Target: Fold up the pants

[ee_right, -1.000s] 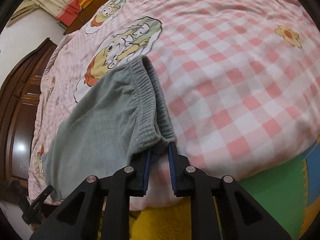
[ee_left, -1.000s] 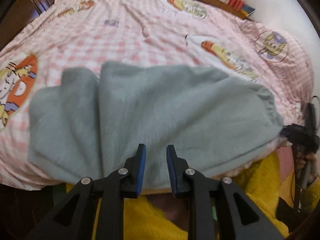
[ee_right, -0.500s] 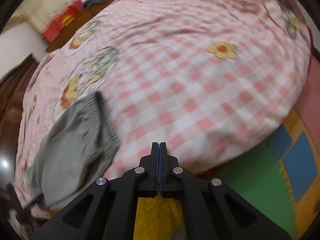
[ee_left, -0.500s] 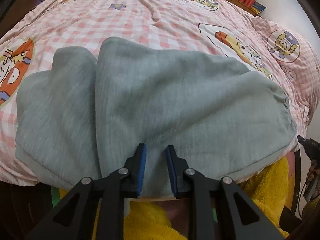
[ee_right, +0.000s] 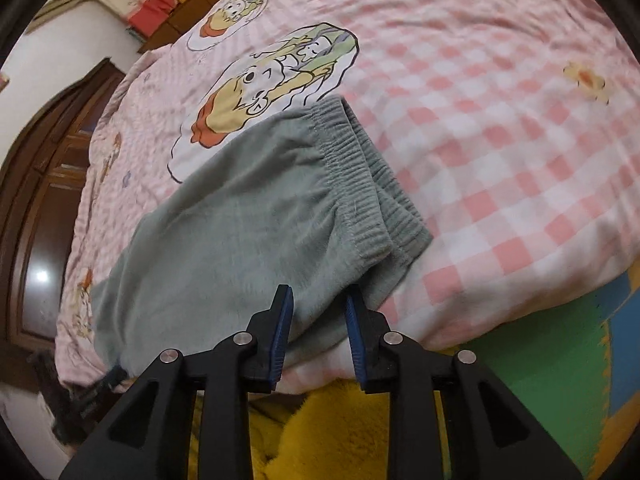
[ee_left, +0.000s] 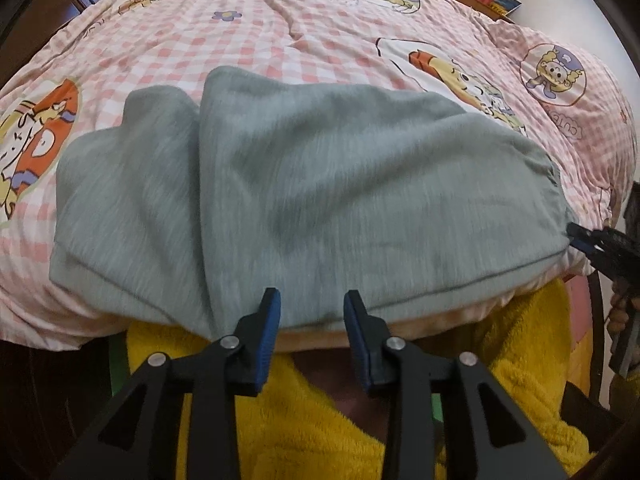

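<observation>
on the pink checked bedspread (ee_left: 304, 36), near its front edge, the grey-green pants (ee_left: 320, 184) are spread out flat, with one layer laid over another. the left gripper (ee_left: 311, 314) is held wide open at the near hem of the pants, and nothing is pinched between its blue pads (ee_left: 267, 326). the right gripper (ee_right: 319, 320) is also held open, with its tips set at the corner of the ribbed waistband (ee_right: 372, 184). it cannot be told if the cloth is touched there. yellow fuzzy fabric (ee_left: 320, 432) is seen below both grippers.
</observation>
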{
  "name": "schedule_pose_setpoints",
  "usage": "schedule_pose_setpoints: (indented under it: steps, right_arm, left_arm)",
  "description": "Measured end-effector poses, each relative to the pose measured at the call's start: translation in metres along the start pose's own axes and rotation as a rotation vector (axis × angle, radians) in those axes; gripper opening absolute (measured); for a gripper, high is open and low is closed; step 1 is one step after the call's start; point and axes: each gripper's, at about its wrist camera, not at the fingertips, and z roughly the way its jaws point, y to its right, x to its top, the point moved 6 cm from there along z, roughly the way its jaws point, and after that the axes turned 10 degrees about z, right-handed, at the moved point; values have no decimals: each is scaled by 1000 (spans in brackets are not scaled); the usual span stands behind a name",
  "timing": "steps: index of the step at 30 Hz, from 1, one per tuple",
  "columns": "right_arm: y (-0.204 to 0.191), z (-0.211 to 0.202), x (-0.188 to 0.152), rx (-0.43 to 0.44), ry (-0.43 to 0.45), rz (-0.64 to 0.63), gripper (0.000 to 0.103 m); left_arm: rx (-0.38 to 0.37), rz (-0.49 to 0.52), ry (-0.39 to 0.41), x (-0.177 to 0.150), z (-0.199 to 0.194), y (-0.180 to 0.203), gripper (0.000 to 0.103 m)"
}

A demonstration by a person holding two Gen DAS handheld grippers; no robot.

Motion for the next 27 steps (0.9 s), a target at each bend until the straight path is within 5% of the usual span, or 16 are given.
schedule_pose_setpoints:
  steps: [2,3,5,9,14,23,27]
  right_arm:
    - [-3,-1,3,18,11,12,26]
    - [-5,-4,5,34,22,14,13]
    - [-14,-13,10,66,49,2,4]
    - [-33,-33,21,124,91,-8,3]
    - [-50,-56,30,199,110,12,3]
    - [-48,-69,27,225,95,46,3]
    - [-42,-66,32,231,85,85,3]
  left_arm:
    - [-13,-7,-13,-5,1,1,34]
    - [-22,-10,-21,-7,2,1,34]
    - [-31,-6,-32,-11,4,5,35]
    - [-34,20,-30,-13,4,13,43]
    - [52,134,-8,-6,7,28,51]
    - [195,292,25,6,27,47,51]
    - [177,323,48,6,20,53,51]
